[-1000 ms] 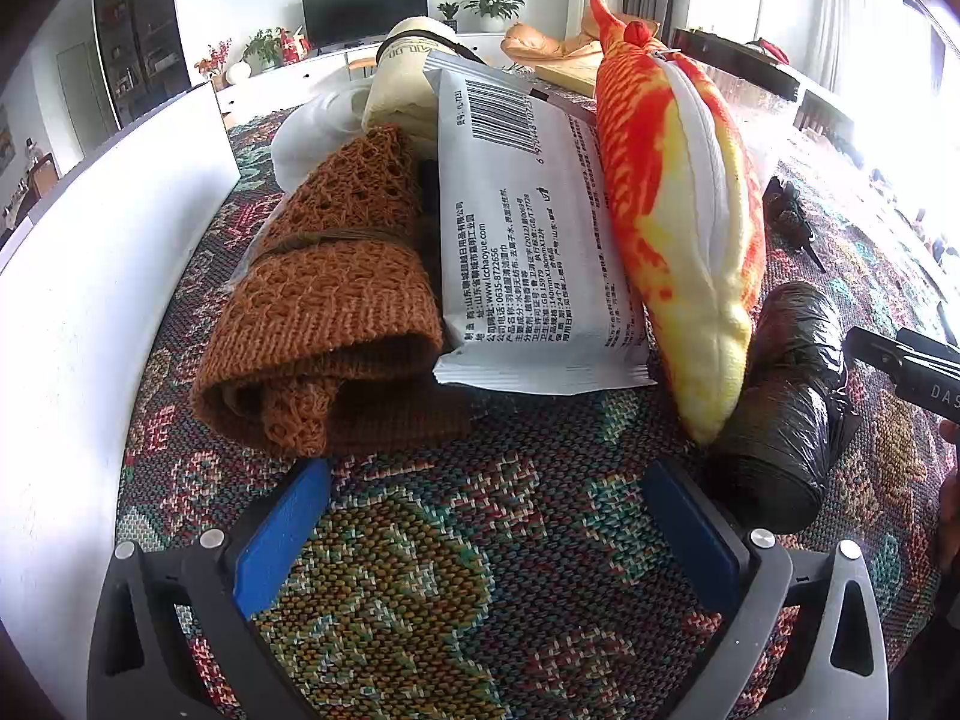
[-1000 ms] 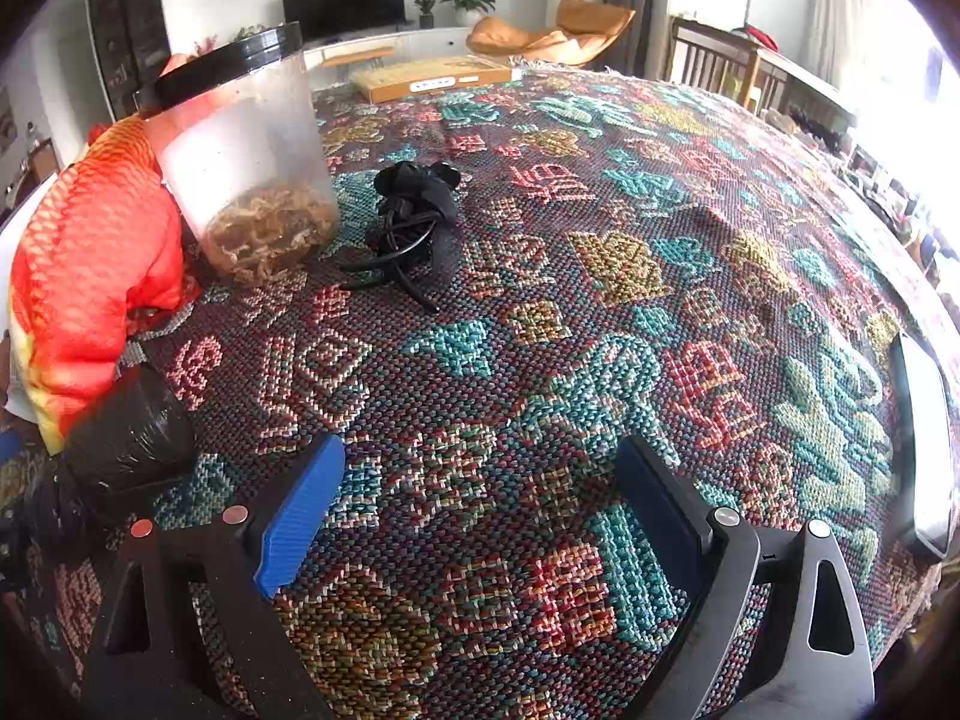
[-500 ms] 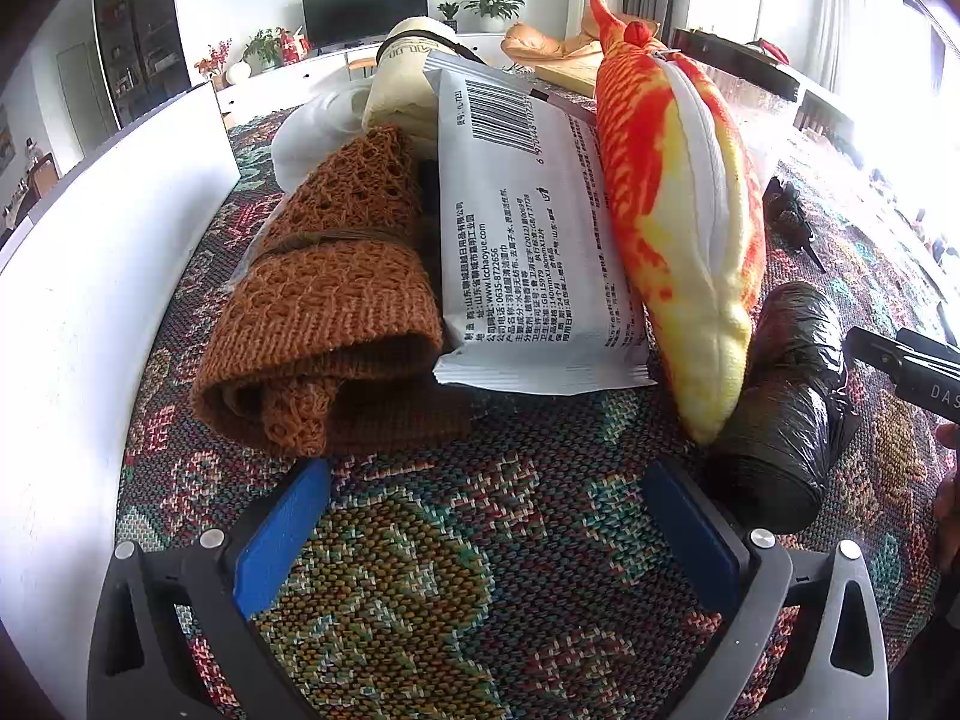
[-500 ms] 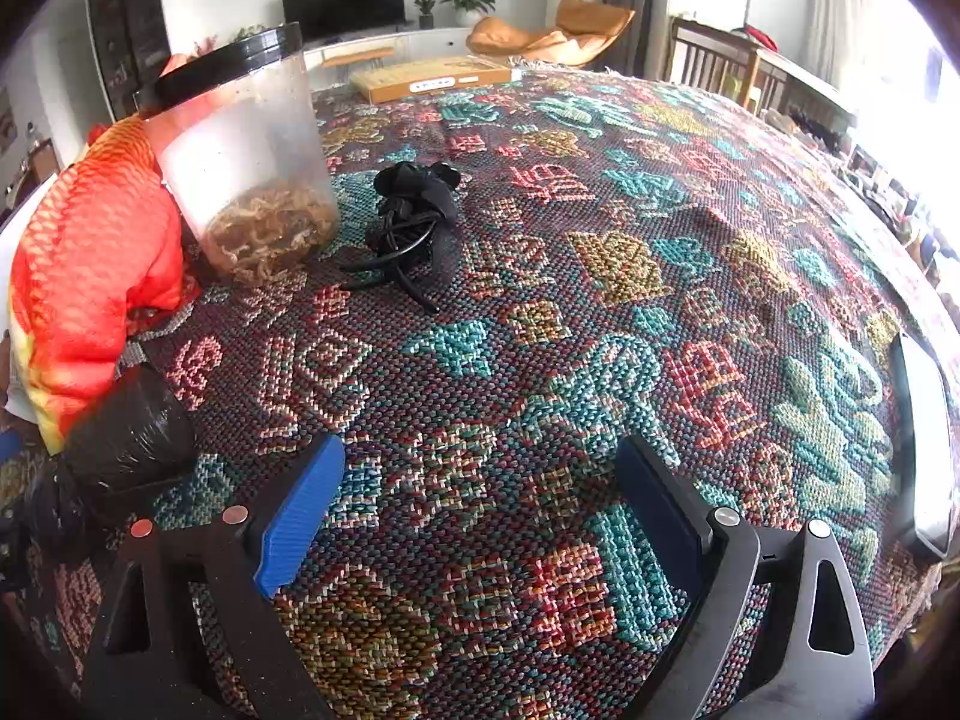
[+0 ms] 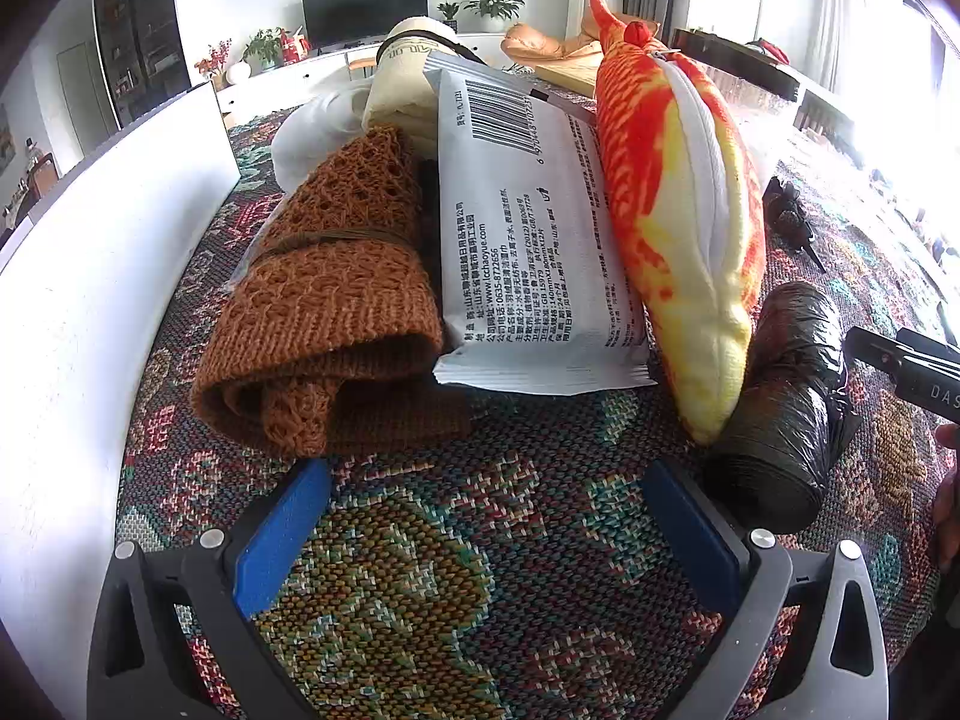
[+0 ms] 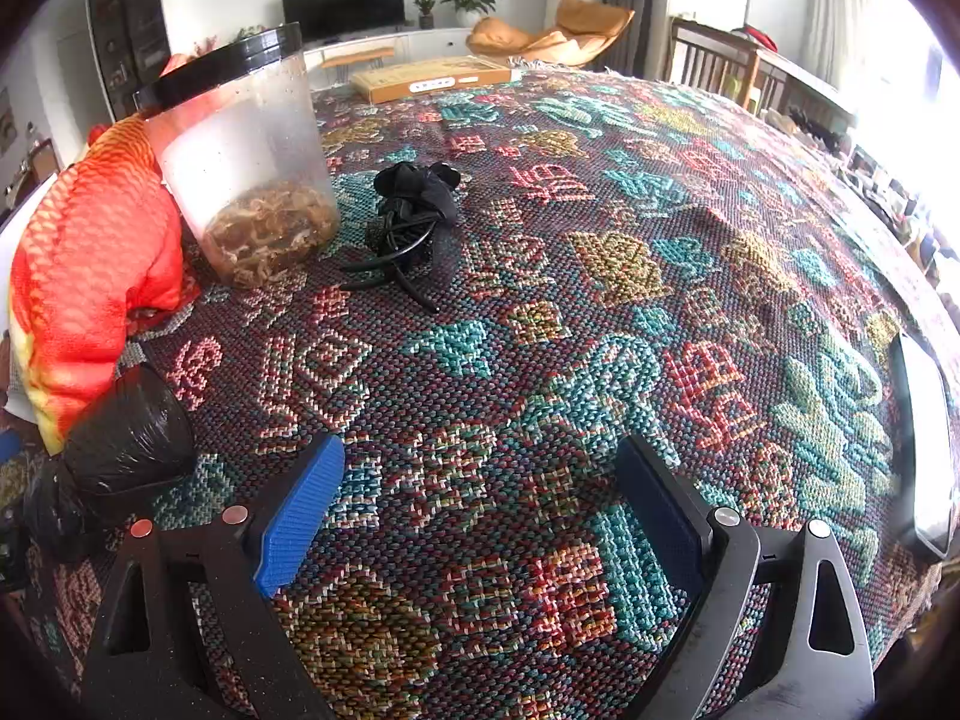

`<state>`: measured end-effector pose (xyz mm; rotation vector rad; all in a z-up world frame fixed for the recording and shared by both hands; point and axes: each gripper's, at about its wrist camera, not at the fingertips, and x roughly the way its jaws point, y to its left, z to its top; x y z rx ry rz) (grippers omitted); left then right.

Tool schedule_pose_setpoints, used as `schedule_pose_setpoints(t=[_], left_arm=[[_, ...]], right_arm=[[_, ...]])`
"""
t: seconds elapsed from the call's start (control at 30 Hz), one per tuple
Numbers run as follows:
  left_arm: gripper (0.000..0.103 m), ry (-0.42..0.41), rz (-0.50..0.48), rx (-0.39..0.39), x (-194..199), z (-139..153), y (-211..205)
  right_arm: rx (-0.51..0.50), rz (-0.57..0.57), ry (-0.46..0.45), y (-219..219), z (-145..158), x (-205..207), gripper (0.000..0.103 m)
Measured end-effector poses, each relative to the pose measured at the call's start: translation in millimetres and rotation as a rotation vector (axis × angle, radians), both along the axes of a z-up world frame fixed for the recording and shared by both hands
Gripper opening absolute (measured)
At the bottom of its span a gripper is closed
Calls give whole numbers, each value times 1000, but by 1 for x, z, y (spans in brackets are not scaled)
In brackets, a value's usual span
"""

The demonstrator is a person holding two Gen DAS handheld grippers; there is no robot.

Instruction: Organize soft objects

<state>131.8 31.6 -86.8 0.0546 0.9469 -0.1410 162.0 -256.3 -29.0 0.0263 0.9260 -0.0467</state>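
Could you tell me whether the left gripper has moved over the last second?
No. The left gripper sits in the same spot relative to the brown knitted roll; both look unchanged.

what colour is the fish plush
Orange-red and yellow with a white belly strip fish plush, clearest in the left wrist view.

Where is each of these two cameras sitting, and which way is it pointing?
Left wrist: sits on the left gripper, looking forward low over the tablecloth at a brown knit, white packet and fish plush; its open blue fingers show, plus the right gripper's edge.
Right wrist: sits on the right gripper, looking across the cloth at a jar and black cord; its open fingers show.
Shared: the fish plush and black bag roll.
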Motion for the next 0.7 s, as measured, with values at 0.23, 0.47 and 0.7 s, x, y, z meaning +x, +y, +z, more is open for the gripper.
schedule_pose_setpoints(t=[0.23,0.47,0.7], left_arm=[[103,0,0,-2,0,0,0],[103,-36,43,-95,-21,26,17],[103,-148,42,-153,59,130,21]], right_arm=[[0,0,0,0,0,0,94],[0,0,0,0,0,0,94],[0,0,-1,0,0,0,94]])
